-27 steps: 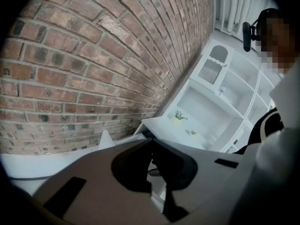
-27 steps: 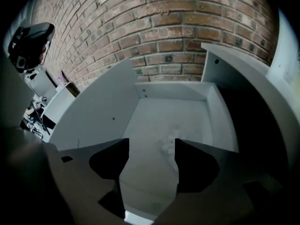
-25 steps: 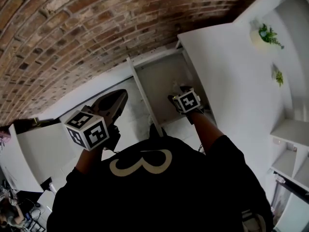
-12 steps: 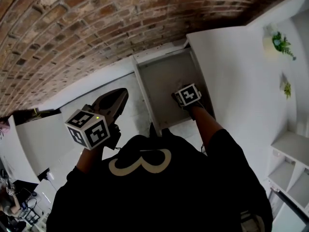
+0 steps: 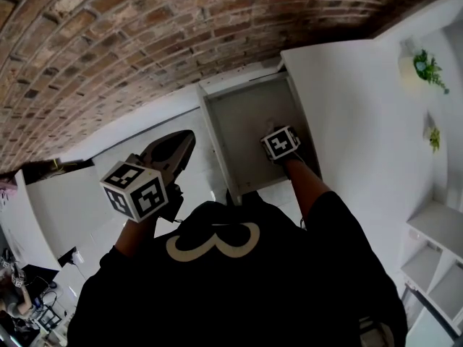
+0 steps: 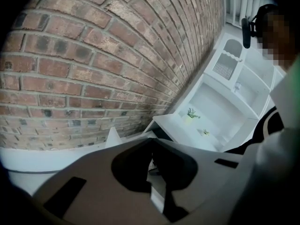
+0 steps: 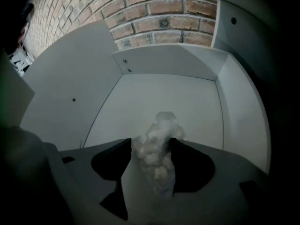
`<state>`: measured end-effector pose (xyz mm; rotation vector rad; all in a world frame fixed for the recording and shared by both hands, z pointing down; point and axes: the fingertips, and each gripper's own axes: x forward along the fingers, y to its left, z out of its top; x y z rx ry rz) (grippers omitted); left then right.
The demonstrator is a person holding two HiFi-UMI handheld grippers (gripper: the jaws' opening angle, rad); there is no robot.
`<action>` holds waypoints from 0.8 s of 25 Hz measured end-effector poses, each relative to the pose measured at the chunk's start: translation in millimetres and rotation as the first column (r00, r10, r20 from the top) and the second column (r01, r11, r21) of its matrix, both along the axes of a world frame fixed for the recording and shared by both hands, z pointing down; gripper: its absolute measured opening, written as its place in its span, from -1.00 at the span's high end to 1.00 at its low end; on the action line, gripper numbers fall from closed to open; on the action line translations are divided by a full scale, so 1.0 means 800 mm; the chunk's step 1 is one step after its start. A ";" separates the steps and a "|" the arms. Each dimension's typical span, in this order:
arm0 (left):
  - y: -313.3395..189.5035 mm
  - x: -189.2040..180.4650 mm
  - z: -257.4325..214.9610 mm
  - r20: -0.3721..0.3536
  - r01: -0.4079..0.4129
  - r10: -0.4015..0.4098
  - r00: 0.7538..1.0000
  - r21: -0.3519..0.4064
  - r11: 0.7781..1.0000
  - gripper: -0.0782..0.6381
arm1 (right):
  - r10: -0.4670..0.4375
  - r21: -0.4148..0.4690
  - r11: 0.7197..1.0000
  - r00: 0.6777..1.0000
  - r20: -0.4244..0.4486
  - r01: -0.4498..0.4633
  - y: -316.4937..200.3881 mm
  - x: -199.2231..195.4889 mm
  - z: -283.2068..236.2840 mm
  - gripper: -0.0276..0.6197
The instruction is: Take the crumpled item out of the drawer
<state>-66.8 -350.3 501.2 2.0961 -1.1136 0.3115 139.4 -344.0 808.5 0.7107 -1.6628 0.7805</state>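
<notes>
The white drawer (image 5: pixel 246 114) stands pulled out below the brick wall. My right gripper (image 5: pixel 278 142) is down inside it, its marker cube hiding the jaws in the head view. In the right gripper view a pale crumpled item (image 7: pixel 159 128) lies on the drawer floor (image 7: pixel 159 95) between the jaws of the right gripper (image 7: pixel 151 144). The jaws are closing, and both tips touch the item's sides. My left gripper (image 5: pixel 181 142) hangs left of the drawer, above the white surface. Its jaws (image 6: pixel 151 143) meet at the tips with nothing between them.
A brick wall (image 5: pixel 145 42) runs behind the drawer. The white cabinet top (image 5: pixel 347 121) to the right carries two small potted plants (image 5: pixel 427 63). White shelves (image 5: pixel 438 230) stand at the far right. The person's dark shirt (image 5: pixel 231 280) fills the lower head view.
The right gripper has gone deeper into the drawer and its cube now sits lower in it. The left gripper has stayed about where it was.
</notes>
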 end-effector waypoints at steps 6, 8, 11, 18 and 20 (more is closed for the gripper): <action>-0.003 0.010 0.002 -0.001 -0.026 0.026 1.000 -0.010 1.000 0.77 | -0.047 0.057 0.997 0.999 -0.019 0.048 -0.011 -0.002 -0.001 0.21; -0.005 0.011 0.002 0.001 -0.031 0.031 1.000 -0.010 0.999 0.77 | -0.063 0.056 0.996 0.998 -0.021 0.065 -0.009 -0.003 0.001 0.26; -0.007 0.012 0.001 0.000 -0.036 0.036 0.999 -0.008 0.999 0.77 | -0.099 0.075 0.992 0.995 0.006 0.099 -0.010 -0.014 0.004 0.34; -0.009 0.016 0.000 -0.014 -0.062 0.062 0.998 -0.012 0.998 0.77 | -0.078 0.120 0.990 0.996 0.045 0.072 -0.012 -0.018 -0.020 0.40; -0.010 0.016 -0.003 -0.021 -0.068 0.068 0.997 -0.004 0.998 0.77 | -0.057 0.119 0.992 0.996 0.074 0.048 -0.010 -0.023 -0.033 0.40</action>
